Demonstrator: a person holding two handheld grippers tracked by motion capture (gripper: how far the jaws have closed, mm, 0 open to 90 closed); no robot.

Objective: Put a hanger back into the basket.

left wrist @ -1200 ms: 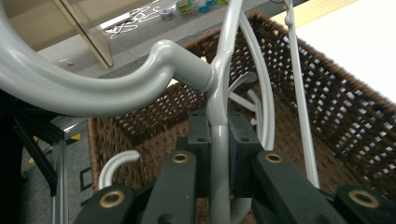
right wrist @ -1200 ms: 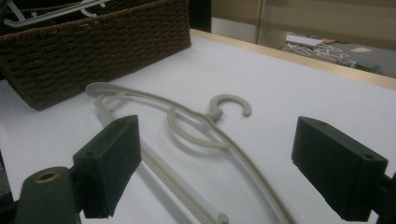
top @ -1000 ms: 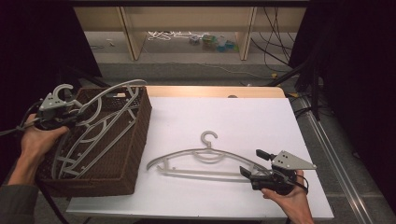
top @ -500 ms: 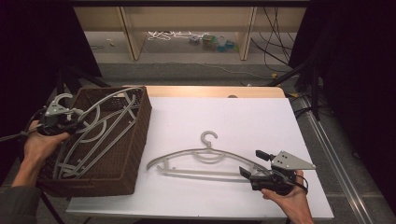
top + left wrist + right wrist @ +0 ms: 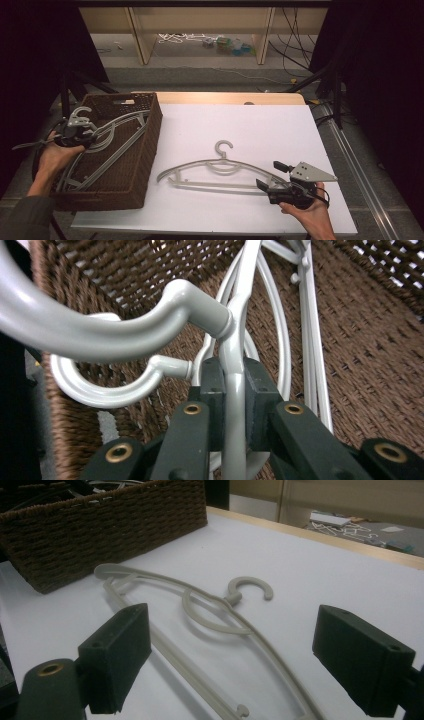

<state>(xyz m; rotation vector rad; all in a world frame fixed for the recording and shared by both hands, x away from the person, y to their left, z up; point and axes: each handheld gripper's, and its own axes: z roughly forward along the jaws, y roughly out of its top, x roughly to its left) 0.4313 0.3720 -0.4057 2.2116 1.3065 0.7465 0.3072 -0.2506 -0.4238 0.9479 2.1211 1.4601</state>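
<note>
A grey plastic hanger (image 5: 220, 167) lies flat on the white table (image 5: 250, 120), hook pointing away from me. My right gripper (image 5: 268, 175) is open at its right end, and in the right gripper view the hanger (image 5: 210, 615) lies between and beyond the two spread pads (image 5: 120, 655). At the left, my left gripper (image 5: 75, 134) is shut on the neck of another grey hanger (image 5: 117, 131) that lies slanted in the brown wicker basket (image 5: 150, 135). In the left gripper view the jaws clamp its stem (image 5: 233, 340) just below the hook. A second hook (image 5: 115, 390) lies underneath.
The basket (image 5: 100, 525) holds other hangers under the held one. A wooden strip (image 5: 225, 97) runs along the table's far edge. Beyond it stands a low shelf unit (image 5: 145, 35) with cables and small items on the floor. Dark stands flank both sides of the table.
My left gripper has come down and toward me with its hanger, which now lies lower in the basket instead of arching above it. The right gripper and the table hanger have not moved.
</note>
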